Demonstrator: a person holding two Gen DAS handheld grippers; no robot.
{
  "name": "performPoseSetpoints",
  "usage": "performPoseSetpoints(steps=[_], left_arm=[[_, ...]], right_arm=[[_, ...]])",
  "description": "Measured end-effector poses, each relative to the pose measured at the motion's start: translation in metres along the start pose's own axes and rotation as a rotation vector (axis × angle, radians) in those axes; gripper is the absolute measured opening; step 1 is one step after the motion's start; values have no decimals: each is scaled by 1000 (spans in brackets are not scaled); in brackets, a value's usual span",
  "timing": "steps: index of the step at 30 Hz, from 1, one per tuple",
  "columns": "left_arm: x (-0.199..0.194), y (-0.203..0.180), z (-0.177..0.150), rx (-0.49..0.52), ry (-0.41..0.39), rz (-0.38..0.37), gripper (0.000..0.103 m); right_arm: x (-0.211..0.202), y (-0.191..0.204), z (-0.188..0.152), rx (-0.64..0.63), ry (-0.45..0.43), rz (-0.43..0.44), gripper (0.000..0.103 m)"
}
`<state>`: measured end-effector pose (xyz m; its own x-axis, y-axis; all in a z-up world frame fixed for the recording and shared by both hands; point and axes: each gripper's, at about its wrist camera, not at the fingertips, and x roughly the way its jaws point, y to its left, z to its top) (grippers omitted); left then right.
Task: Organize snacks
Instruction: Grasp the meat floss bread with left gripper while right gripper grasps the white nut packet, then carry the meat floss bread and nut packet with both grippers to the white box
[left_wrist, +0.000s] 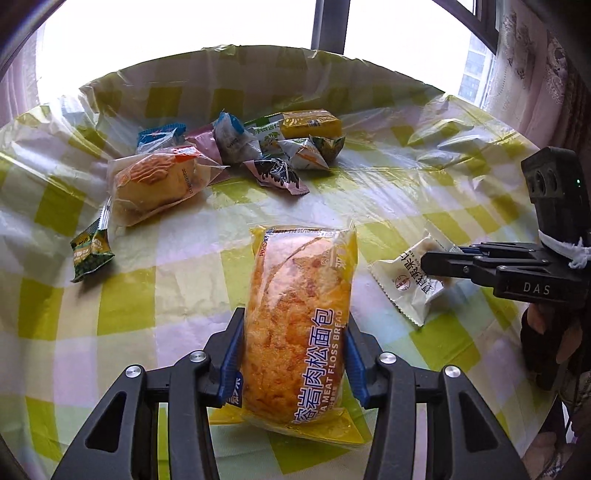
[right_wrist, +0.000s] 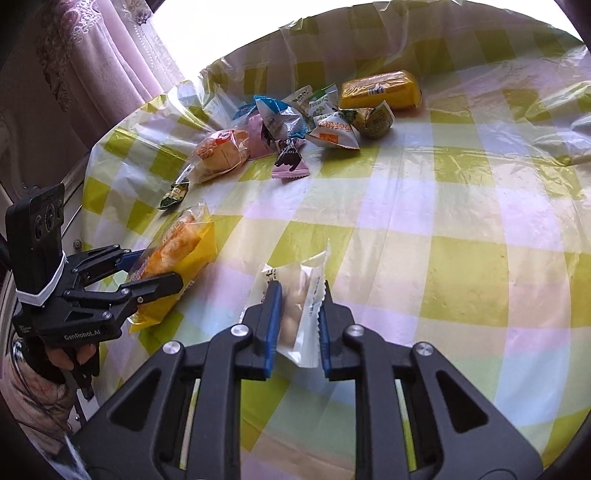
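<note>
Slippage is the main worry here: both wrappers are glossy film, and the meat floss bread packet (left_wrist: 299, 332) is soft and puffed with air, so a squeeze that is too light could let it slide out on the lift, while one too hard would crush the bun. It lies on the checked plastic tablecloth (left_wrist: 155, 295), well apart from the heap of small snack packets (left_wrist: 258, 147) at the far side. The left gripper (left_wrist: 293, 354) stands partly closed, its blue pads pressed against both long sides of the bread packet. The right gripper (right_wrist: 297, 325) is nearly pressed together, pinching a small white nut-snack sachet (right_wrist: 295, 295) by its middle; the loose crimped ends could fold or pull free, I judge. The two grippers work close together, so a careless swing might knock one packet against the other.
</note>
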<state>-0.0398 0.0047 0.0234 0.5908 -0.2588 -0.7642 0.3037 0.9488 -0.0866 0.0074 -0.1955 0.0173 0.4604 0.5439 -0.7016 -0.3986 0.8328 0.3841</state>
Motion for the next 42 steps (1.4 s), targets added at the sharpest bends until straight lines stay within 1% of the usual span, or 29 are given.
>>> performPoseSetpoints(steps=[1,2,3,4,5,7,8,10,11,12,13,14,15,16,21,25,30,34,37,42], left_arm=[[-1,5,0,-17,4,-2,49],[-3,7,-3,-21,9,7,51],[-2,7,-3,-15,15,27,53],[0,6,-3,-8,22,50,58],[3,6,-4,-9,33,71,66],[11,12,-9,-36,54,115,77],[10,12,-12,-40,24,121,78],[8,10,-13,-42,29,127,78],[6,11,-15,-63,17,118,67],[1,12,-18,-85,-5,106,58],[-2,12,-19,-104,-12,96,51],[-5,13,-23,-125,-17,86,50],[-9,13,-27,-144,-29,77,50],[-14,12,-32,-158,-37,76,49],[-36,11,-51,-214,-90,92,49],[-51,3,-68,-215,-99,99,49],[-58,-10,-84,-204,-83,108,49],[-62,-28,-89,-145,-71,111,49],[-63,-48,-90,-88,-60,95,49],[-67,-84,-88,7,-56,66,49]], right_arm=[[2,1,-1,9,14,-9,28],[3,3,-2,11,29,-11,35],[2,6,-5,-4,15,-17,40],[2,11,-6,-23,14,-24,48],[3,17,-6,-44,16,-39,53],[4,29,-9,-88,18,-74,61],[5,34,-11,-107,15,-99,61],[8,46,-16,-159,17,-165,61],[8,51,-18,-183,13,-197,53],[7,55,-21,-200,10,-212,49],[5,60,-24,-210,-3,-215,42],[2,65,-28,-219,-16,-215,35],[-3,69,-32,-218,-35,-208,33],[-8,72,-36,-210,-54,-201,20],[-20,77,-49,-145,-76,-171,19],[-34,78,-61,-80,-87,-133,19],[-51,82,-76,-57,-87,-102,19],[-69,75,-84,-29,-109,-91,19],[-87,67,-91,-2,-132,-86,19],[-119,53,-107,28,-166,-108,19]])
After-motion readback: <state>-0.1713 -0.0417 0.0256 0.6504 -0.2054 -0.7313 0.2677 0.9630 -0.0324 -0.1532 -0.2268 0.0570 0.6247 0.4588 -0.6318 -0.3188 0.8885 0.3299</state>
